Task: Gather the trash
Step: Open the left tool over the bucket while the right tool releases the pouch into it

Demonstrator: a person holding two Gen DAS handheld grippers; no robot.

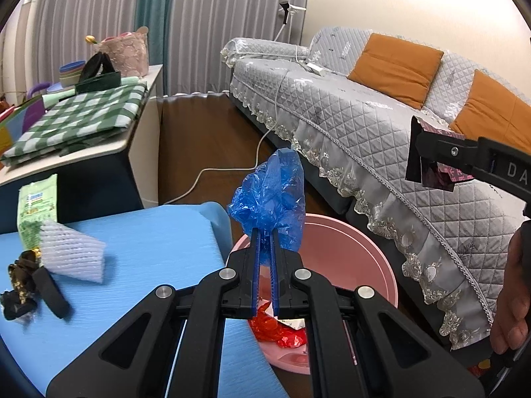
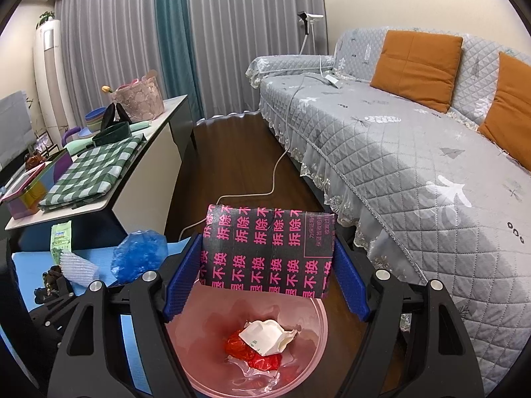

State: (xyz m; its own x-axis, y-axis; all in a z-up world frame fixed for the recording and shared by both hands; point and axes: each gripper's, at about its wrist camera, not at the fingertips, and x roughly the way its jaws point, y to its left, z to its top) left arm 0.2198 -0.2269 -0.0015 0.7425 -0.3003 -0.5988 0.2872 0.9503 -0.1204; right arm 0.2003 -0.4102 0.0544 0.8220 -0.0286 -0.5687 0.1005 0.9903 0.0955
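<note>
My left gripper [image 1: 265,232] is shut on a crumpled blue plastic bag [image 1: 270,195] and holds it over the near rim of the pink bin [image 1: 365,248]. My right gripper [image 2: 267,252] is shut on a black card with pink lettering [image 2: 265,252], held flat above the pink bin [image 2: 312,331]. The right gripper also shows in the left wrist view [image 1: 431,162]. Red wrapper [image 2: 255,355] and crumpled white paper [image 2: 268,335] lie in the bin. On the blue mat [image 1: 149,258] lie a green packet [image 1: 35,205], white foam netting [image 1: 73,252] and dark wrappers [image 1: 26,288].
A grey quilted sofa [image 2: 415,165] with orange cushions [image 2: 415,66] runs along the right. A low table [image 2: 109,195] with a checked cloth [image 2: 89,172] and a basket stands at left. A white cable [image 2: 275,172] crosses the dark wood floor between them.
</note>
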